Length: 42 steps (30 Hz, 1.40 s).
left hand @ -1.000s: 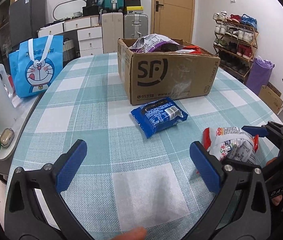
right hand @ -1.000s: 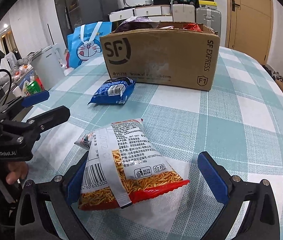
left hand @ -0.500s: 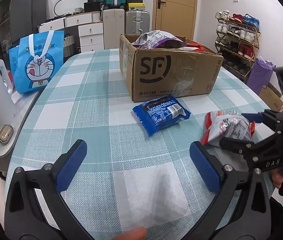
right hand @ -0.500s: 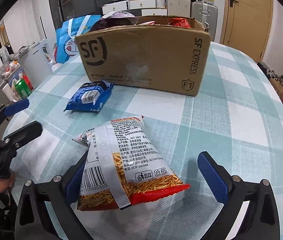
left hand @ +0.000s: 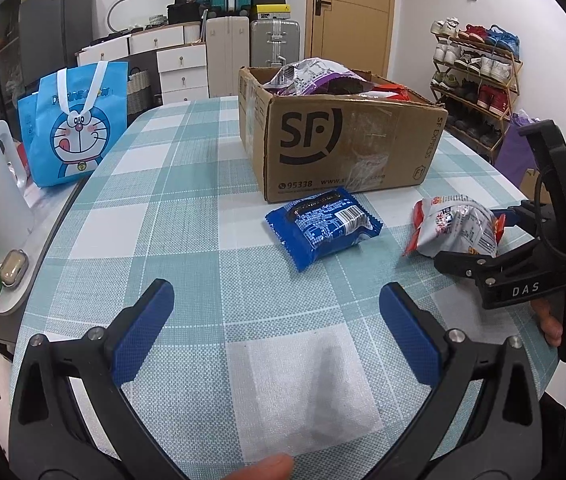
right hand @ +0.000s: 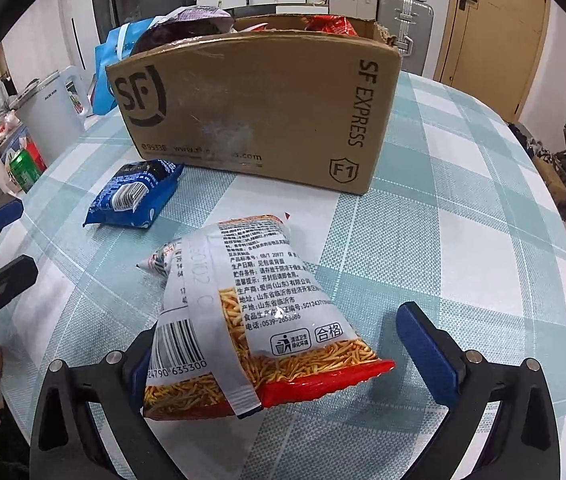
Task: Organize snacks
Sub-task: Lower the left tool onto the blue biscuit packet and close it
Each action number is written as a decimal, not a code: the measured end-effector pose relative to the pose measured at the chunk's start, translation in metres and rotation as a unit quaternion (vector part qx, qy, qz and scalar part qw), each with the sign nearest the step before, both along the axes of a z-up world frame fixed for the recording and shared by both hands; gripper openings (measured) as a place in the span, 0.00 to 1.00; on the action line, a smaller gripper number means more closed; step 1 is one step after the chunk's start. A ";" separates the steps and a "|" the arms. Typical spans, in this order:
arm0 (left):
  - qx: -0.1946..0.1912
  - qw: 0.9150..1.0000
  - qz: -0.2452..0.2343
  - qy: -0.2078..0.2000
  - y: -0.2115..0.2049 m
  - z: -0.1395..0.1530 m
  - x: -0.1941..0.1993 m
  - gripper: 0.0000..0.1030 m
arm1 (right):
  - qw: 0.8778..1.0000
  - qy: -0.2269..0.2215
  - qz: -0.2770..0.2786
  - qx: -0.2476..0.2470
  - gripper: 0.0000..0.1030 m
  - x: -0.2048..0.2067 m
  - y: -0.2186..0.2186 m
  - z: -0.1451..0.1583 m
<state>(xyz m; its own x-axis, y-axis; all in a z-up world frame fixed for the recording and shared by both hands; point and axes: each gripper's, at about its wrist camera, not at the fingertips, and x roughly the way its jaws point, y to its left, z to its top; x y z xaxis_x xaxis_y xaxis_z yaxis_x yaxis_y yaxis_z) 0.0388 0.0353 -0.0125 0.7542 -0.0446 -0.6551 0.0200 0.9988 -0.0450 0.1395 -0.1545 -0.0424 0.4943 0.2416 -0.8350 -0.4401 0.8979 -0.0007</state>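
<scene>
your table [left hand: 187, 216] wears a teal-and-white checked cloth, and the open sf express cardboard box [left hand: 347, 148] stands on it toward the far side. just in front of the box lies a blue snack packet [left hand: 323, 228], and to its right a red-and-white packet of noodle sticks [right hand: 259, 312].

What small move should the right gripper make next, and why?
Probably close the right gripper on the noodle snack bag: its jaws are open with the bag lying between them on the table. The box lies just ahead.
</scene>
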 end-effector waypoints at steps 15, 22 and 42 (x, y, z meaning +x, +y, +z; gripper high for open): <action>0.004 0.997 0.016 0.071 -0.009 -0.012 0.052 1.00 | 1.000 -0.002 -0.004 0.001 0.99 -0.003 0.002 -0.001; -0.020 0.997 0.021 0.075 -0.015 -0.014 0.082 1.00 | 1.000 -0.002 -0.004 0.001 0.99 -0.002 0.001 -0.001; -0.023 0.992 0.047 0.115 -0.012 -0.034 0.137 1.00 | 1.000 -0.002 -0.004 0.001 0.99 -0.002 0.001 -0.001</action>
